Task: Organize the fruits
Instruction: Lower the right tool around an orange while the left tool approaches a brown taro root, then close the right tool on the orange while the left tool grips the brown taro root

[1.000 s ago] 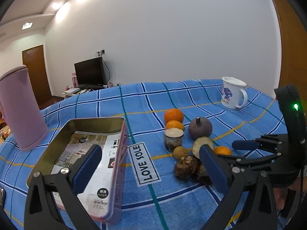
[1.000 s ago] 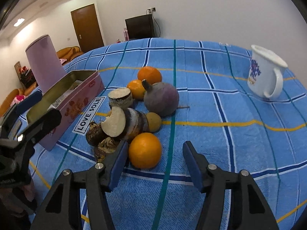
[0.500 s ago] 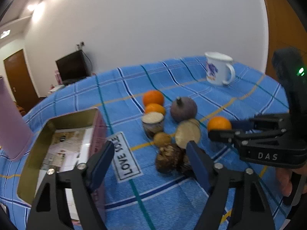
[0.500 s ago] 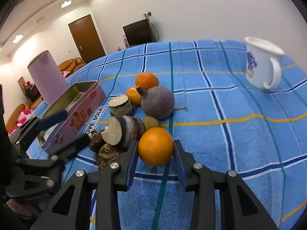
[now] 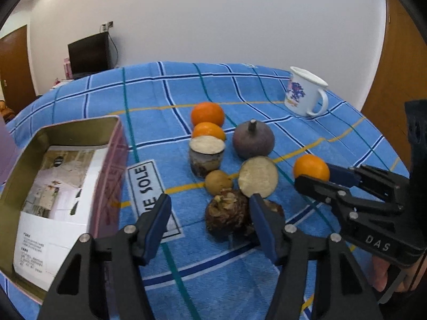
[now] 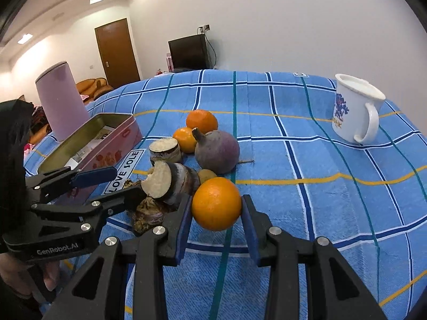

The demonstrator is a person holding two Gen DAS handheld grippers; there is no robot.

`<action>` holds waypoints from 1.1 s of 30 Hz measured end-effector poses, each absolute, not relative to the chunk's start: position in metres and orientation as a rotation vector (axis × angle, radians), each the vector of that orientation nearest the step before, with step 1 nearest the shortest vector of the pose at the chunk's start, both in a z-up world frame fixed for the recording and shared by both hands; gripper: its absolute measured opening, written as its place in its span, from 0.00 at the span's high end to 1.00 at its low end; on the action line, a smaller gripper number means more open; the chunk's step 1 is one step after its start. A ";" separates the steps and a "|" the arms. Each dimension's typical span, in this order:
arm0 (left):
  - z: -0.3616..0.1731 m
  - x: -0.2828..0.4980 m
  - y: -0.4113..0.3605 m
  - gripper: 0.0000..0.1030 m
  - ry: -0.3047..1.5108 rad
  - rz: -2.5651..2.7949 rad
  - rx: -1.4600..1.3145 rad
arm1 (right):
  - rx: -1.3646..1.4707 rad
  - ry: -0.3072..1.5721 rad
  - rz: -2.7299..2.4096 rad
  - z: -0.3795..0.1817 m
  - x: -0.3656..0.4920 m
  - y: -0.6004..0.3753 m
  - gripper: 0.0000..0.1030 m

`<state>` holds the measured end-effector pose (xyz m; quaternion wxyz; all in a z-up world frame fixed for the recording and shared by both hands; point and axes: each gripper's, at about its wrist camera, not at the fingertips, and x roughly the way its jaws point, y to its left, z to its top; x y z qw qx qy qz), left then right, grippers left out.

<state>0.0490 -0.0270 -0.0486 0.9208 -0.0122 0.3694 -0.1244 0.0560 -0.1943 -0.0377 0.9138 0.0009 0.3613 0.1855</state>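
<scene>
— Which step is this?
— My right tool (image 6: pixel 216 209) is clenched on the nearest orange (image 6: pixel 216 203), at the front of the fruit pile on the tabletop (image 6: pixel 320 160); my left tool (image 5: pixel 209 218), jaws just closing, grips nothing yet.
— Next?
— I'd judge: lift, carry to the tin (image 6: pixel 117 136). Both tools slant downward.

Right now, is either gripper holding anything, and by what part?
The right gripper is clamped on the round orange fruit, its pads against the fruit's two opposite sides. The left gripper holds nothing; its jaws, just closing, stand apart over the knobbly brown root.
</scene>
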 end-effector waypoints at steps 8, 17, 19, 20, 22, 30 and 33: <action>-0.050 0.056 -0.047 0.38 0.773 -0.228 0.102 | -0.019 0.753 0.380 -0.039 0.057 -0.191 0.63; -0.052 0.054 -0.041 0.70 0.808 -0.286 0.061 | -0.005 0.743 0.374 -0.038 0.056 -0.194 0.63; -0.051 0.053 -0.039 0.70 0.802 -0.292 0.049 | -0.009 0.742 0.374 -0.037 0.055 -0.193 0.63; -0.051 0.052 -0.038 0.70 0.797 -0.293 0.044 | -0.010 0.738 0.373 -0.037 0.055 -0.193 0.63; -0.048 0.050 -0.035 0.70 0.781 -0.293 0.032 | -0.012 0.725 0.374 -0.035 0.053 -0.193 0.63; -0.037 0.039 -0.028 0.70 0.693 -0.283 0.006 | -0.012 0.673 0.393 -0.029 0.046 -0.194 0.63; -0.034 0.035 -0.028 0.70 0.665 -0.277 0.014 | -0.015 0.657 0.394 -0.028 0.043 -0.194 0.63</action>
